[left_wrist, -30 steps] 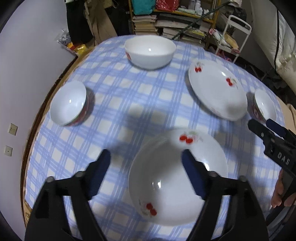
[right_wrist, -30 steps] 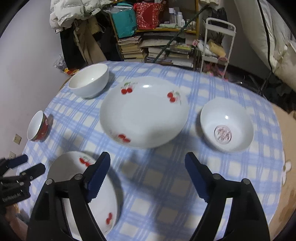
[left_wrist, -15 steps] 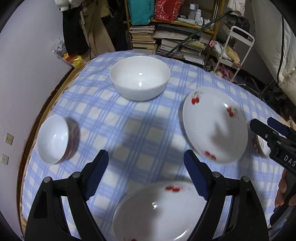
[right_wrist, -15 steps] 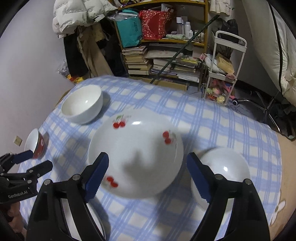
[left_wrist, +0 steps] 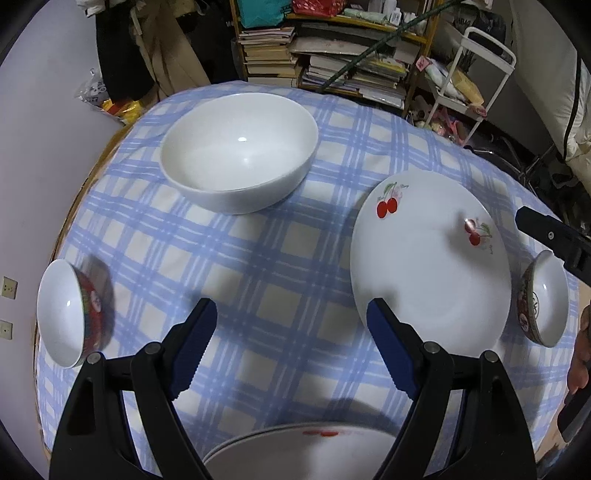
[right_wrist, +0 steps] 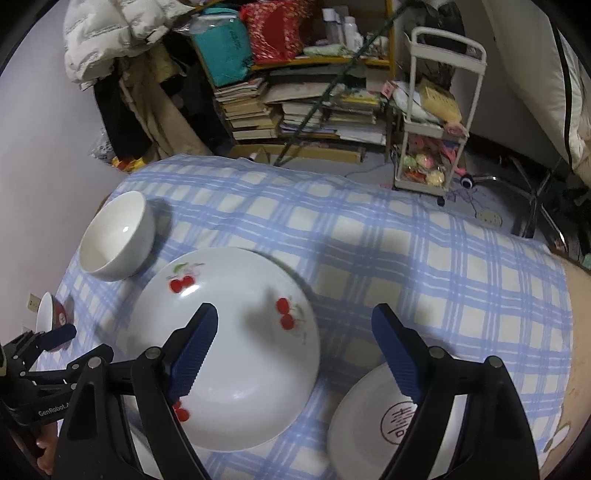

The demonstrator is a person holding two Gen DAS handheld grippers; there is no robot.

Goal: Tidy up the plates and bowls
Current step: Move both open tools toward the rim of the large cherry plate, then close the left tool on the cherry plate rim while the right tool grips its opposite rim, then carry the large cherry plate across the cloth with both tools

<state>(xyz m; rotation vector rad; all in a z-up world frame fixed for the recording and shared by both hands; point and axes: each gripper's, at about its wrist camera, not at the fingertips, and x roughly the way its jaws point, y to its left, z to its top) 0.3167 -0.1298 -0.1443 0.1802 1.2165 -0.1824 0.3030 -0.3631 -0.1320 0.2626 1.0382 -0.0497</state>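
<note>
A: While both cameras looked down, what did the surface look like?

B: A table under a blue-and-cream checked cloth (left_wrist: 280,258) filled both views. Behind it, at the top of the frames, stood a shelf of stacked books (right_wrist: 295,107), a white trolley (right_wrist: 436,122) and a pale jacket (right_wrist: 110,33) at upper left.

A: And the crockery?

B: In the left wrist view a large white bowl (left_wrist: 240,151) sat upper centre, a cherry plate (left_wrist: 428,258) at right, a small red-sided bowl (left_wrist: 70,314) at the left edge, and another patterned small bowl (left_wrist: 546,299) at the far right. A second cherry plate (left_wrist: 303,454) showed at the bottom edge.

A: How were the tongs held?

B: The left gripper (left_wrist: 291,347) pointed steeply down over bare cloth, jaws wide apart, nothing between them. The right gripper (right_wrist: 295,347) also tilted down with its jaws apart; they had just narrowed slightly, clamping nothing. Its left finger overlapped the cherry plate in the picture, its right finger the patterned small bowl at lower right.

A: Any hand visible?

B: Fingers (left_wrist: 580,350) showed at the right edge of the left view.
</note>
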